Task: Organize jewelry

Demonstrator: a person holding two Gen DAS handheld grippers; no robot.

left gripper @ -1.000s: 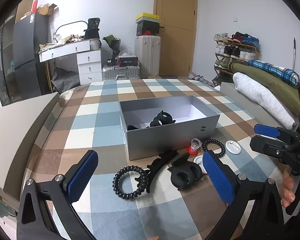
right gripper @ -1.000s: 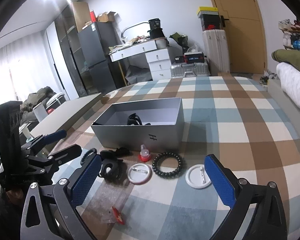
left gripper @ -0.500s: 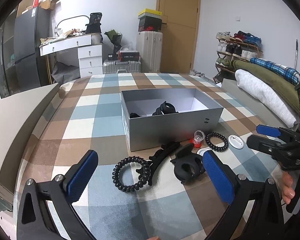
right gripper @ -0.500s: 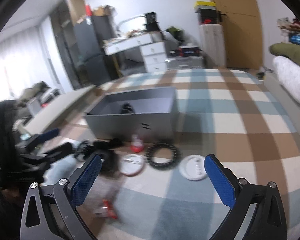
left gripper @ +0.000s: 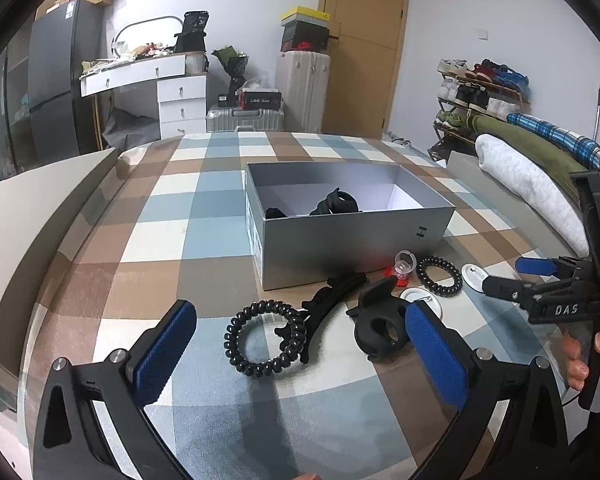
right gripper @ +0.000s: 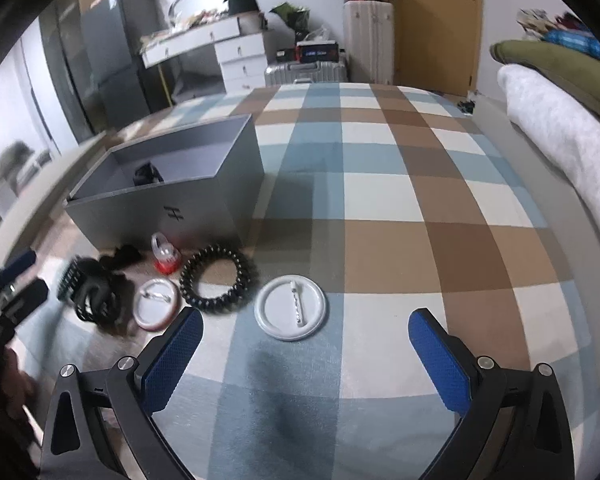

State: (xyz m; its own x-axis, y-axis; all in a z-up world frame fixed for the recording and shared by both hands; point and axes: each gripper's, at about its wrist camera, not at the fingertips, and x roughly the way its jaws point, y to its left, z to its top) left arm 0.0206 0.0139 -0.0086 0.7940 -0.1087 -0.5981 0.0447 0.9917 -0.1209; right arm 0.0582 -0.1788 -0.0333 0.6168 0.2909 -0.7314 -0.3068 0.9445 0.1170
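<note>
While both tools hover above the blue, brown and white checked bedspread [right gripper: 380, 184], the left gripper [left gripper: 300, 344] has its jaws wide and empty over a black spiral hair tie [left gripper: 265, 338] and a long black claw clip [left gripper: 328, 300]. Just beside its right pad lies a rounded black claw clip [left gripper: 378, 326]. The right gripper [right gripper: 306, 350] is likewise spread wide and empty, with a white round pin badge [right gripper: 291, 307] just ahead. An open grey cardboard box [left gripper: 352, 236] stands behind the scattered pieces, holding black accessories [left gripper: 334, 204].
</note>
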